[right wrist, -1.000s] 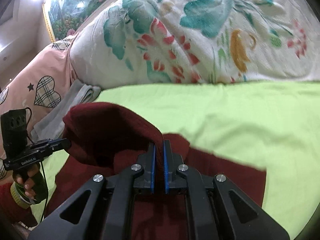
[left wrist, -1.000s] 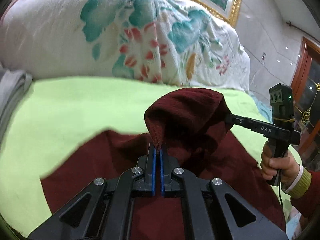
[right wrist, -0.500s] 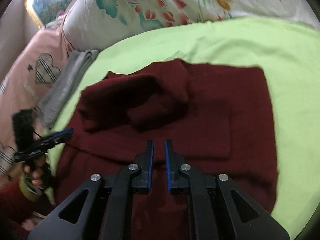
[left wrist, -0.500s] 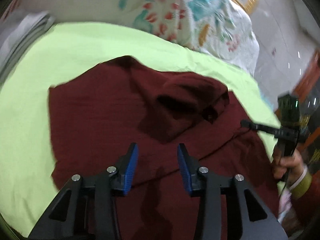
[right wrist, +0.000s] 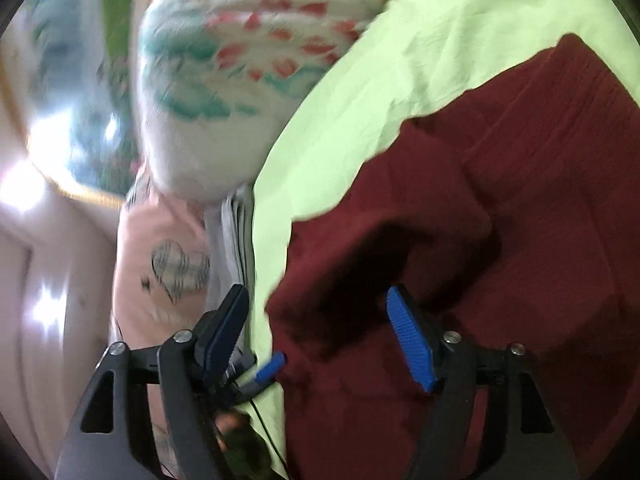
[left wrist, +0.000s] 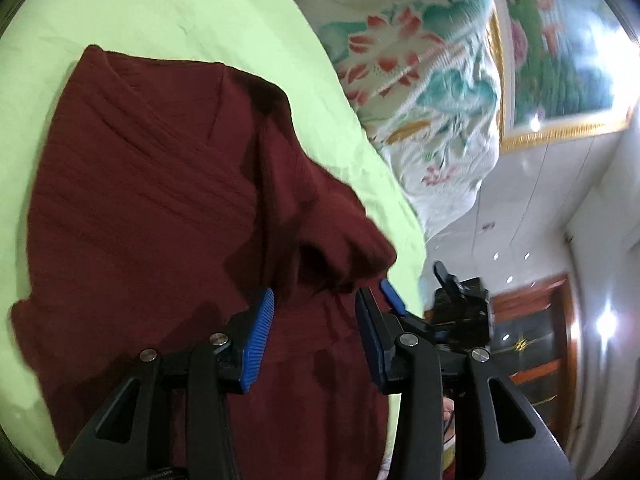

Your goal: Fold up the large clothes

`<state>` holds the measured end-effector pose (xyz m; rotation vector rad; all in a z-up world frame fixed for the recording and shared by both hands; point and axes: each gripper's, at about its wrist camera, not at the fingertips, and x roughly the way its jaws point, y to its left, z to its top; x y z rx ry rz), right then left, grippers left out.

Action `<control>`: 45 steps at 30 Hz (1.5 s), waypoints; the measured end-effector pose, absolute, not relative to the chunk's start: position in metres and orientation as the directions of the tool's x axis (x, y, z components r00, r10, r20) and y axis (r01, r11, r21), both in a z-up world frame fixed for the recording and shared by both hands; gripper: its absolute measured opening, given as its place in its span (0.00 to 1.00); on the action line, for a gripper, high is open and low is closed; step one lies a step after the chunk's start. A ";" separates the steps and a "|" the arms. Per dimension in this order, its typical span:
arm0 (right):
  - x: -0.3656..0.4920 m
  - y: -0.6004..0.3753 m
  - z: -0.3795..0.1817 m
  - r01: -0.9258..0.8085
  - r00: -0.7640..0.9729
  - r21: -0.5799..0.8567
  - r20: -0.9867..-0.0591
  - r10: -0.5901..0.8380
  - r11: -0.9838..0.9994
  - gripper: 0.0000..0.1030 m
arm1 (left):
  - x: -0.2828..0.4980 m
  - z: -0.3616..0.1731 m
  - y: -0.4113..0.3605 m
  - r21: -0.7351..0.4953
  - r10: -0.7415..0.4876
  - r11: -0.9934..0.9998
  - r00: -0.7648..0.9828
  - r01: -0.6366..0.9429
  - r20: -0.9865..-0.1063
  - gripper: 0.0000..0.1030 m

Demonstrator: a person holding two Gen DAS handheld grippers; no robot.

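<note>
A dark red knitted sweater [left wrist: 152, 208] lies on a light green sheet [left wrist: 168, 12], with one part folded over its middle into a loose hump [left wrist: 328, 232]. It also shows in the right wrist view [right wrist: 500, 216]. My left gripper [left wrist: 316, 328] is open and empty just above the sweater's near part. My right gripper [right wrist: 320, 320] is wide open and empty over the sweater's left edge. The right gripper also shows in the left wrist view [left wrist: 404, 304], past the sweater's right edge. The left gripper's blue tip shows in the right wrist view [right wrist: 268, 368].
A floral quilt [left wrist: 420, 72] is piled behind the sheet. A pink heart-print pillow [right wrist: 168, 264] and folded grey cloth [right wrist: 232, 240] lie to the left of the sheet. A framed painting [left wrist: 560, 48] hangs on the wall; a wooden door [left wrist: 532, 340] stands at the right.
Both grippers let go of the sweater's folded part, which dropped onto the body. Both then opened wider and swung toward the sweater's opposite side edges, tilting the views.
</note>
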<state>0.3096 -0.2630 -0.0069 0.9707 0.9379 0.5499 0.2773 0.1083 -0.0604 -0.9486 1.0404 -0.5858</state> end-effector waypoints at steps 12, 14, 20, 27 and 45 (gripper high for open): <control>0.300 -0.250 -0.001 -0.126 0.457 0.851 -0.406 0.791 0.509 0.05 | 0.271 -0.068 0.107 -0.883 -0.794 0.466 0.415 -0.055 -0.445 0.41; 0.281 -0.256 0.002 -0.189 0.430 0.828 -0.414 0.803 0.528 0.05 | 0.269 -0.070 0.109 -0.885 -0.795 0.463 0.417 -0.054 -0.441 0.41; 0.256 -0.272 -0.030 -0.100 0.372 0.718 -0.615 0.695 0.689 0.08 | 0.276 -0.076 0.091 -0.867 -0.792 0.496 0.382 -0.052 -0.476 0.41; 0.253 -0.287 -0.019 -0.090 0.479 0.745 -0.550 0.685 0.661 0.48 | 0.289 -0.082 0.048 -0.794 -0.759 0.608 0.289 -0.007 -0.584 0.41; 0.280 -0.271 -0.036 -0.083 0.489 0.718 -0.575 0.656 0.691 0.48 | 0.285 -0.070 0.083 -0.738 -0.669 0.674 0.436 0.016 -0.602 0.02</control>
